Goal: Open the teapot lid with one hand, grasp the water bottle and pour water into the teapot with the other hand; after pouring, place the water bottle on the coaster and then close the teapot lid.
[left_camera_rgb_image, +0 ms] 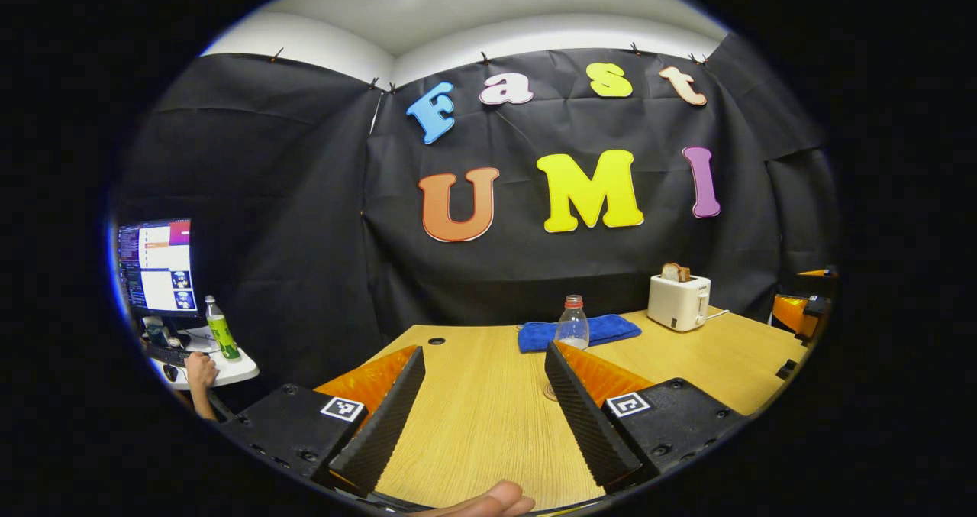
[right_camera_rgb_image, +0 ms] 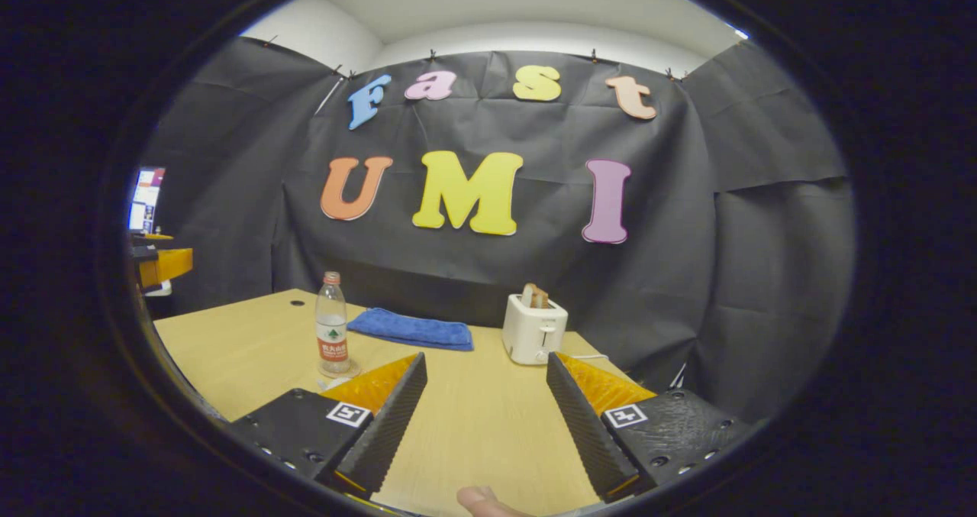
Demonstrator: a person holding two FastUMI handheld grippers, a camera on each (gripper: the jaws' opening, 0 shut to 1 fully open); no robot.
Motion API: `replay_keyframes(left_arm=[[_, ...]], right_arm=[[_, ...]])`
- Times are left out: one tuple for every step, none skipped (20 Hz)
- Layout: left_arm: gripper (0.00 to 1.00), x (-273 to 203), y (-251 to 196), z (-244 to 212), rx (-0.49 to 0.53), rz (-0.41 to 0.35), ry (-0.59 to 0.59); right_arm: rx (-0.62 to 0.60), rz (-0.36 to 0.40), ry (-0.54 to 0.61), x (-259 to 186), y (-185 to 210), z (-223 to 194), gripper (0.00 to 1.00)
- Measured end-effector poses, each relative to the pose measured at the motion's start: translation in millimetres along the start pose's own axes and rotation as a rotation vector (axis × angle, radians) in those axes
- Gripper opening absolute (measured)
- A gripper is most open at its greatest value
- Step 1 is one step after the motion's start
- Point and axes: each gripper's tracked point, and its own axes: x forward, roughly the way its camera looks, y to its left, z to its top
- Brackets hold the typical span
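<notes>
Wooden table [right_camera_rgb_image: 488, 418] — both claws agape.

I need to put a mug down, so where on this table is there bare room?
The wooden table is bare in front of both grippers, between the water bottle and the toaster. Also bare is the near-left stretch beside the bottle. The far edge is crowded: blue towel, bottle and toaster sit there.

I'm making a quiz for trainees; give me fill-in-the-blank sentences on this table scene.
1. The toaster holds a slice of ____.
2. The cloth behind the bottle is ____.
3. Both grippers' jaws stand ____, the left gripper and the right gripper alike.
4. The bottle stands ____ on the table.

Missing: bread; blue; open; upright
</notes>
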Motion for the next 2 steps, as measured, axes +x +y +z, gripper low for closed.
replay_keyframes(left_arm=[[0.99,0.4,-2.6,-1.4,0.001,-0.007,0.002],[0.99,0.5,-4.7,-2.4,0.001,-0.014,0.006]], right_arm=[[0.001,0.007,-0.001,0.0,2.7,-0.1,0.95],[-0.002,0.012,0.000,-0.3,4.1,-0.6,0.95]])
